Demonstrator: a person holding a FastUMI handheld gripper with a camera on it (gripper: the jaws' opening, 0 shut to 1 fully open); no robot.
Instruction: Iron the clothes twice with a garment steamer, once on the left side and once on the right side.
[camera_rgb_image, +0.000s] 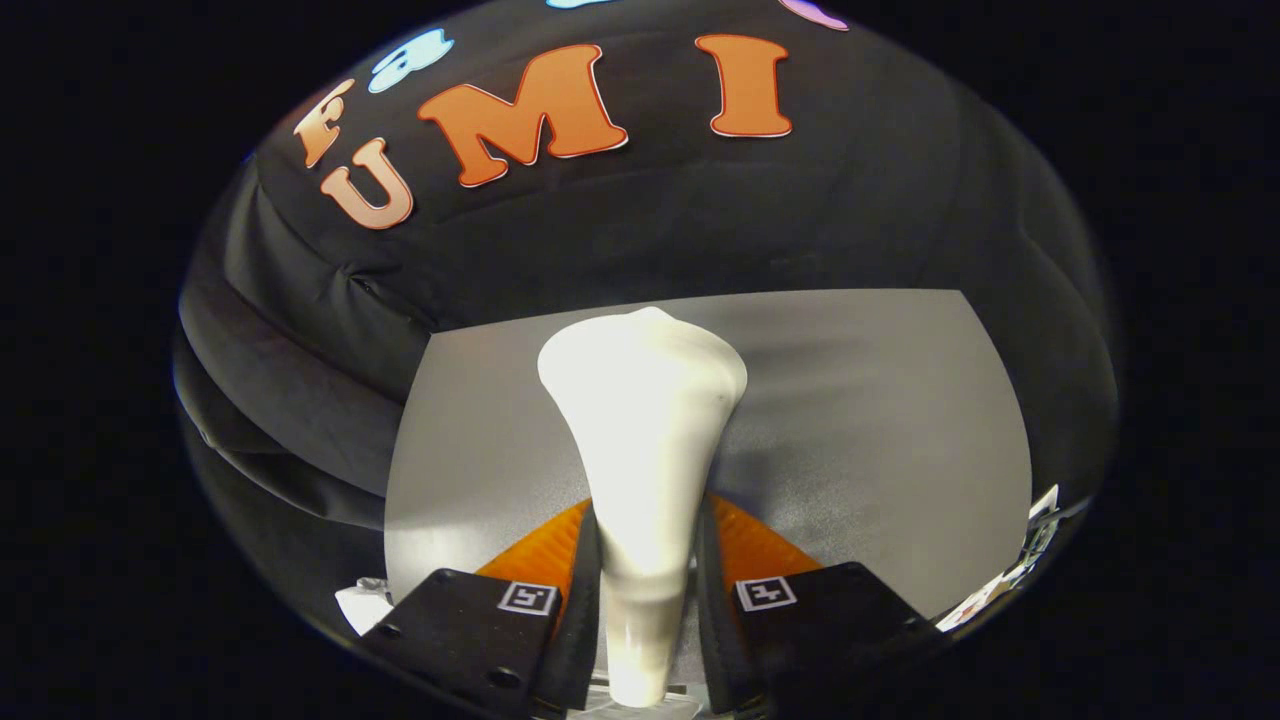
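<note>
A white garment steamer (645, 440) stands between my fingers, its narrow handle low and its wide head flaring out beyond the fingertips. My gripper (648, 545) is shut on the handle, with both pads pressed against its sides. The steamer head hovers over a flat grey surface (880, 420) that spreads out ahead. Whether that grey sheet is the garment or a tabletop I cannot tell.
Black cloth (330, 380) hangs in folds behind and to the left of the grey surface. Some small white and printed items (1035, 530) lie past the surface's right corner. A white scrap (362, 606) shows beside my left finger.
</note>
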